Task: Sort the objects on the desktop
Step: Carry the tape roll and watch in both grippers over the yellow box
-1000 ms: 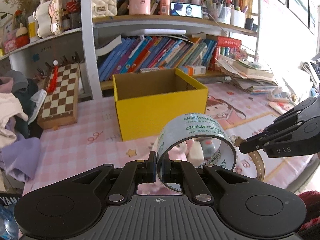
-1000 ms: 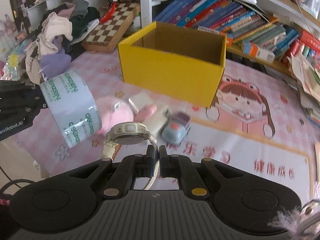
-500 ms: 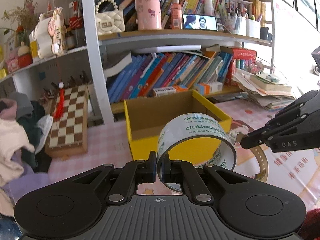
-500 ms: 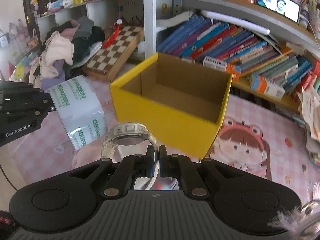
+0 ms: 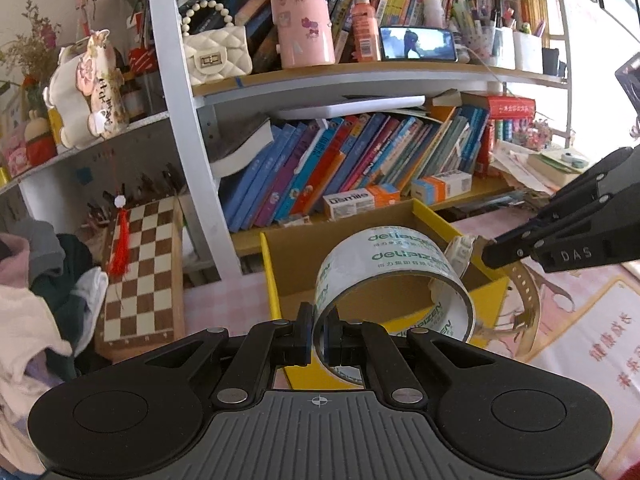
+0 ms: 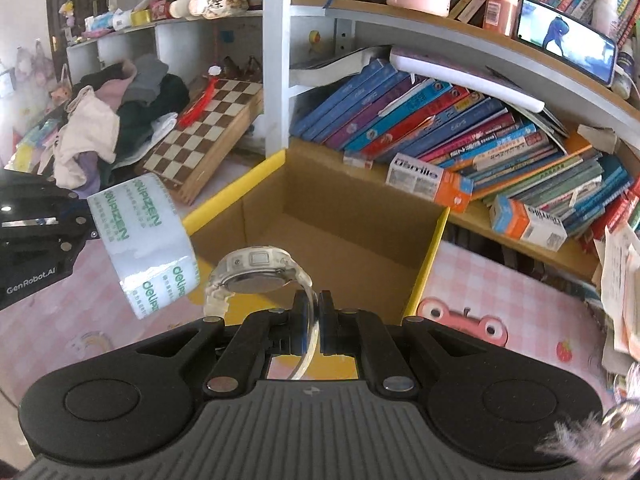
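A cluttered study corner: shelves crammed with leaning books, a chessboard propped against the wall, a heap of clothes to one side, and a pink checked desk mat underneath it all. In the middle stands an open yellow box, cardboard-brown inside and, as far as I can see, with nothing in it.

Both hands are at the drop-off. The left gripper is clamped on the wall of a roll of clear tape, one finger inside the ring and one outside, the roll hanging over the near-left part of the box. The right gripper is pinched tight on the clear strap of a white watch, whose face sits up ahead of the fingers, just above the box's near edge.

To do this well, I'd say each piece should be carried past the yellow rim and fully over the opening before anything is let go, and lowered a little so the tape doesn't bounce or roll out. The two grippers are close together, roll and watch almost side by side, so releasing one after the other looks safer than both at once. The watch strap is thin and slippery-looking; it may cling to a finger as the jaws part.
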A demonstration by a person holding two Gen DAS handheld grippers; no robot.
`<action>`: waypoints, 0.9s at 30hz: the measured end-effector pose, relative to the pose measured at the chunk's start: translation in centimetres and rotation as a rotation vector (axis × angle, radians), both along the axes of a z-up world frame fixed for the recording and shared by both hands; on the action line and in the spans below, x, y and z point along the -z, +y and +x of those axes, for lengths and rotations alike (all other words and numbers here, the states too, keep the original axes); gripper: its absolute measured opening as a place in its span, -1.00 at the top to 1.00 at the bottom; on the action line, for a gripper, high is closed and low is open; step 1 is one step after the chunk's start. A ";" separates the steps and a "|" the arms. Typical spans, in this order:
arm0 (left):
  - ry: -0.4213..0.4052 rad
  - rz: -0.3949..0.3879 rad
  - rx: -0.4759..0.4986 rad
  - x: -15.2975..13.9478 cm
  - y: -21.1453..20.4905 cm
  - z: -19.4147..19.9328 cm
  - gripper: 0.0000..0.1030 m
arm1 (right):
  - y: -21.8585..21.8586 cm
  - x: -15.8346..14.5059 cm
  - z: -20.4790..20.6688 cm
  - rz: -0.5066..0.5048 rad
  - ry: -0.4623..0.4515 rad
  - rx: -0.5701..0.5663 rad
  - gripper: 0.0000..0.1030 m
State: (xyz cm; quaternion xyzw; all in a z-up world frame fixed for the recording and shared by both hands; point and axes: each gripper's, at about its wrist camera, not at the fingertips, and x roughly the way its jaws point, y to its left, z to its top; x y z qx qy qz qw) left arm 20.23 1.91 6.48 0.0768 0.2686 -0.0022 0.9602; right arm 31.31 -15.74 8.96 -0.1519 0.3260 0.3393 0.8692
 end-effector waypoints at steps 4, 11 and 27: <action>0.017 0.020 -0.011 0.3 0.3 2.2 0.93 | 1.0 0.4 2.4 -0.019 -0.001 -0.011 0.91; 0.055 0.069 -0.010 1.2 0.3 5.8 0.92 | 3.0 1.8 5.8 -0.085 0.000 -0.048 0.91; 0.212 0.185 0.041 5.3 -0.6 12.8 0.93 | 7.6 7.5 11.6 -0.228 0.093 -0.150 0.91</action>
